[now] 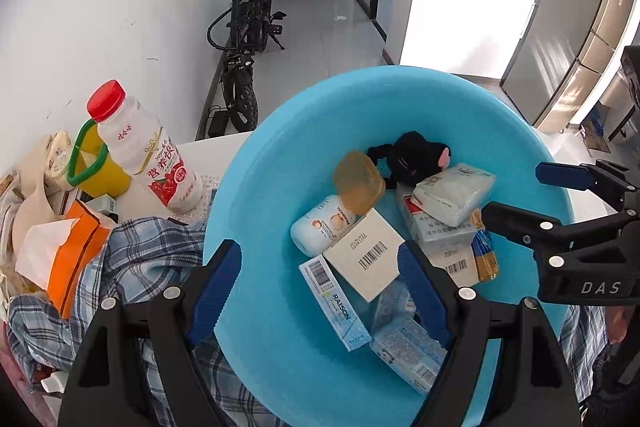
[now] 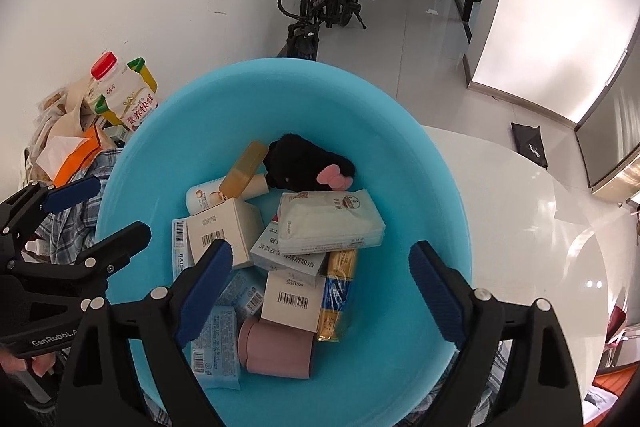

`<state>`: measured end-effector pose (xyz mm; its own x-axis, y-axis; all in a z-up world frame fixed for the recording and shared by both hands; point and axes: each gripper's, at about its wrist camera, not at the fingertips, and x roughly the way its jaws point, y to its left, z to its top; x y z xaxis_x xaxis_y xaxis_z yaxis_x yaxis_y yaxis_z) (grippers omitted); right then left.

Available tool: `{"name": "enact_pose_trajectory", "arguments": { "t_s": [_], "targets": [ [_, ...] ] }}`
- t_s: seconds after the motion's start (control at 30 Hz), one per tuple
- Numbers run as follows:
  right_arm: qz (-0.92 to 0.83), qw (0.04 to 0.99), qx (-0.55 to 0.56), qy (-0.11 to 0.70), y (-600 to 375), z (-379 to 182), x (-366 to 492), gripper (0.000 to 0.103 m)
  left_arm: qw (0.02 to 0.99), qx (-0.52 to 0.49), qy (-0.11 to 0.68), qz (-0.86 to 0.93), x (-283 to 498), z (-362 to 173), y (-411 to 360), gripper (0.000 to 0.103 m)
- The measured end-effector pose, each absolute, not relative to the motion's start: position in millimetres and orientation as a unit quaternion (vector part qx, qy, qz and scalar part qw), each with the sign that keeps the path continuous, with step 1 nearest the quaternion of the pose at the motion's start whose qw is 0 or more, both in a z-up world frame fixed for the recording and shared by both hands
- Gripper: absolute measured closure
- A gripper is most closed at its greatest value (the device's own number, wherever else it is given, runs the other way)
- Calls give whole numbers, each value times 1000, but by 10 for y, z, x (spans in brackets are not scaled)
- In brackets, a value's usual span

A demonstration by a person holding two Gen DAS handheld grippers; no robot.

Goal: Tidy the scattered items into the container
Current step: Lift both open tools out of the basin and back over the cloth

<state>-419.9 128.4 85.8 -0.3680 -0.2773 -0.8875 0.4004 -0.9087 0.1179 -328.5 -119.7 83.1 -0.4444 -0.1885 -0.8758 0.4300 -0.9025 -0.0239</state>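
Observation:
A light blue basin (image 1: 280,155) (image 2: 168,131) holds several items: boxes, a tissue pack (image 2: 328,223), a black plush toy (image 2: 304,163), an amber soap (image 1: 358,183), a white tube (image 1: 320,227) and a pink case (image 2: 276,347). My left gripper (image 1: 320,287) is open and empty over the basin's near left rim. My right gripper (image 2: 320,287) is open and empty above the basin's contents. Each gripper also shows in the other's view: the right one (image 1: 524,195), the left one (image 2: 108,207).
Left of the basin stand a red-capped milk bottle (image 1: 144,151) (image 2: 124,95), an orange juice carton (image 1: 100,163), an orange tissue box (image 1: 68,247) and a plaid cloth (image 1: 140,259). A white table (image 2: 520,211) spreads to the right. A bicycle (image 1: 244,27) stands by the wall.

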Motion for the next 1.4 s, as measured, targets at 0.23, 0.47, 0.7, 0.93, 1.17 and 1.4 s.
{"name": "enact_pose_trajectory", "arguments": {
  "t_s": [0.23, 0.47, 0.7, 0.93, 1.17, 1.4],
  "targets": [
    [-841, 196, 502, 47, 1434, 1066, -3873, 6, 194, 473, 116, -851, -3011, 1038, -1053, 18],
    [-856, 197, 474, 57, 1554, 1321, -3455, 2, 195, 458, 93, -862, -2664, 1196, -799, 5],
    [-862, 200, 459, 73, 1665, 1414, -3053, 1, 184, 439, 131, -870, -2289, 1269, -633, 5],
    [-865, 201, 452, 80, 1765, 1329, -2701, 1, 183, 424, 154, -873, -1911, 1249, -432, 5],
    [-865, 204, 450, 90, 1802, 1299, -2590, 1, 186, 424, 142, -875, -1796, 1246, -290, 5],
    [-865, 201, 454, 76, 1886, 1279, -2607, 1, 190, 421, 148, -875, -1766, 1279, -363, 5]
  ]
}}
